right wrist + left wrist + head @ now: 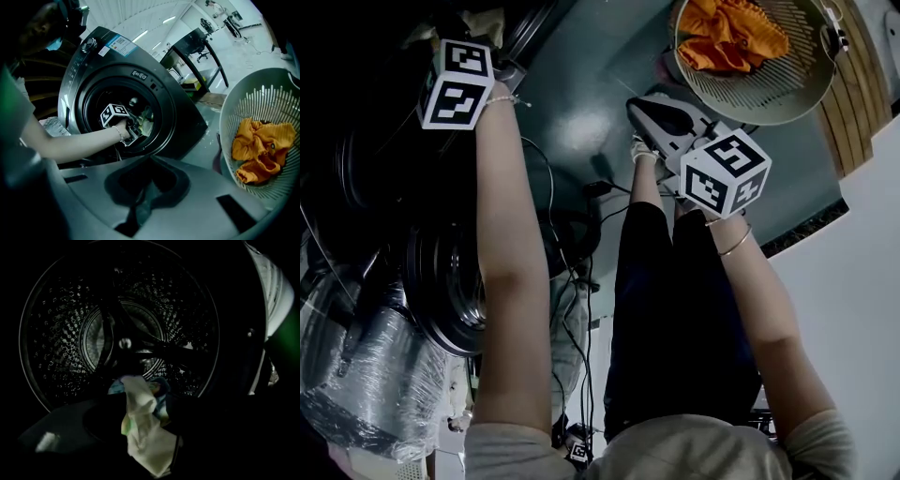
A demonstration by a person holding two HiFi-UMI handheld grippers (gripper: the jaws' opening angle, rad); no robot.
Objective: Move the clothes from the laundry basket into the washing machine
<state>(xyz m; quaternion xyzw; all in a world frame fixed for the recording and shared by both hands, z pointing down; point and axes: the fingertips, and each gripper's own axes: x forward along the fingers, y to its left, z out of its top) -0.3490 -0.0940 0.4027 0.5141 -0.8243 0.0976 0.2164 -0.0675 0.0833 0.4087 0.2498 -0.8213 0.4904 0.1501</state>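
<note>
The washing machine stands with its round opening uncovered. My left gripper is inside the drum, its marker cube at the mouth. Its dark jaws stand apart, and a white cloth with blue-green print hangs between them over the drum's lip. The pale laundry basket sits on the floor to the right, with orange clothes in it. My right gripper hovers between basket and machine, shut with nothing in it. Its view also shows the basket and the orange clothes.
The open door hangs at the machine's left side, next to a plastic-wrapped bundle. Black cables run over the green floor. The person's legs stand between the arms. A black-legged table stands behind the machine.
</note>
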